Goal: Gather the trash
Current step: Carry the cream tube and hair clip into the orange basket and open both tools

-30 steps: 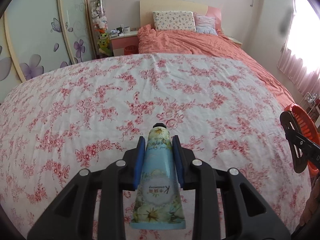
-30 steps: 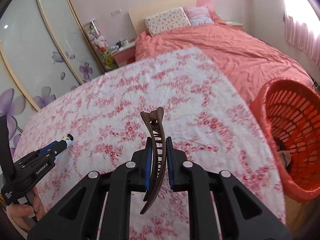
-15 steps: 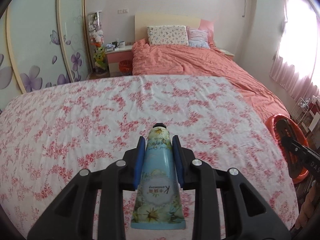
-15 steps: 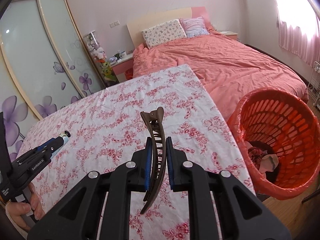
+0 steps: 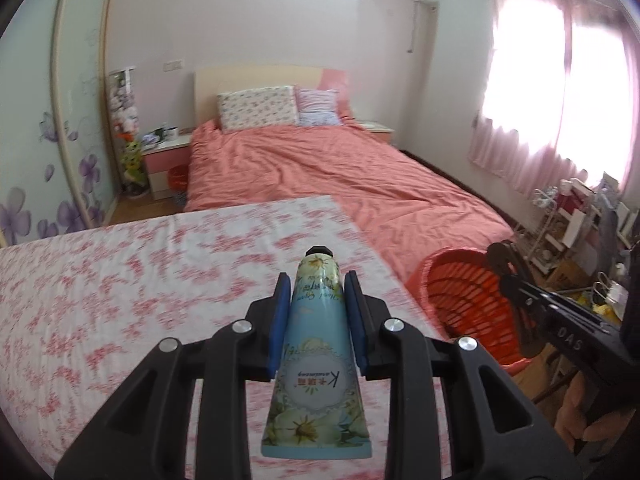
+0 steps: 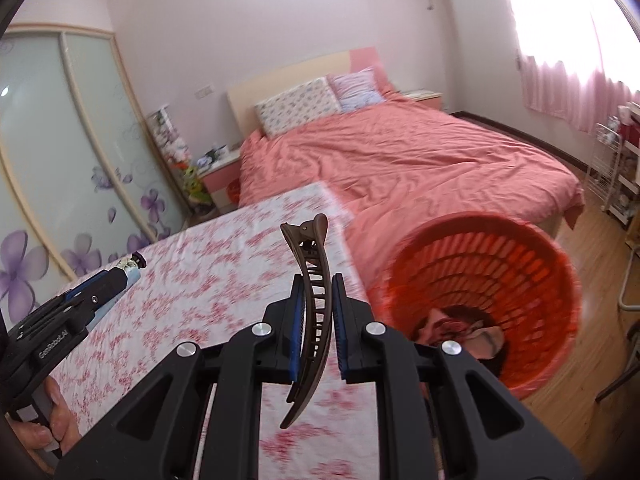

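Lettering "DAS" is read on the right gripper (image 6: pixel 316 312), which is clamped on a brown clip (image 6: pixel 310 320) beside the basket (image 6: pixel 532 264). A "K"-labelled tube (image 5: pixel 318 360) is gripped by the left gripper (image 5: pixel 316 316), marked "GenRobot.AI", near the basket.

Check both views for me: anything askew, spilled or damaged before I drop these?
Nothing stands out. The tube sits straight in the left tool, the hair clip in the right tool, and the orange basket stands upright, with nothing spilled.
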The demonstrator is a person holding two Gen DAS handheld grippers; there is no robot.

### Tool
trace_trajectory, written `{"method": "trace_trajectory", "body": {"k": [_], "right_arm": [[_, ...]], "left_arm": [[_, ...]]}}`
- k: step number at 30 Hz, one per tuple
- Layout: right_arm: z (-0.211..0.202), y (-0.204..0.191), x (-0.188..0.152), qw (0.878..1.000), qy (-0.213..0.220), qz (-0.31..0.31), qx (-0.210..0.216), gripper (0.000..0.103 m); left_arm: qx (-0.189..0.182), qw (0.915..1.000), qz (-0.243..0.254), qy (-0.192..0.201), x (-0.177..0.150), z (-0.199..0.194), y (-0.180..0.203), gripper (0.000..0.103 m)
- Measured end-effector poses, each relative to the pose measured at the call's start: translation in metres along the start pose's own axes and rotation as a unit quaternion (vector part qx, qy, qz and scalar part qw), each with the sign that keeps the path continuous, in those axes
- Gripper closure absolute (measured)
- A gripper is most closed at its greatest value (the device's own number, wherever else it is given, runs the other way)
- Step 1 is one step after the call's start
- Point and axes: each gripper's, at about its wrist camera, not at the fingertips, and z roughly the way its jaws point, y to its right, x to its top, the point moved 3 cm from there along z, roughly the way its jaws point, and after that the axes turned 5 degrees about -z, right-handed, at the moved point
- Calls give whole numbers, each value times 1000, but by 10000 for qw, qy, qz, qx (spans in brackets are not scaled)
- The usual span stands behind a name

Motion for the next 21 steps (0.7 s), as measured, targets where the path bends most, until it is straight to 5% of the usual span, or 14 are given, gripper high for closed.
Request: {"method": "trace_trajectory", "body": {"k": [11, 21], "right_arm": [[-22, 81, 7, 9969, 286, 522, -520, 89], [-15, 126, 6, 9933, 290, 855, -728, 89]], "left_arm": [[-977, 9942, 448, -64, 0, 25, 129, 75], [-1314, 9891, 586, -319, -9, 70, 183, 75]]}}
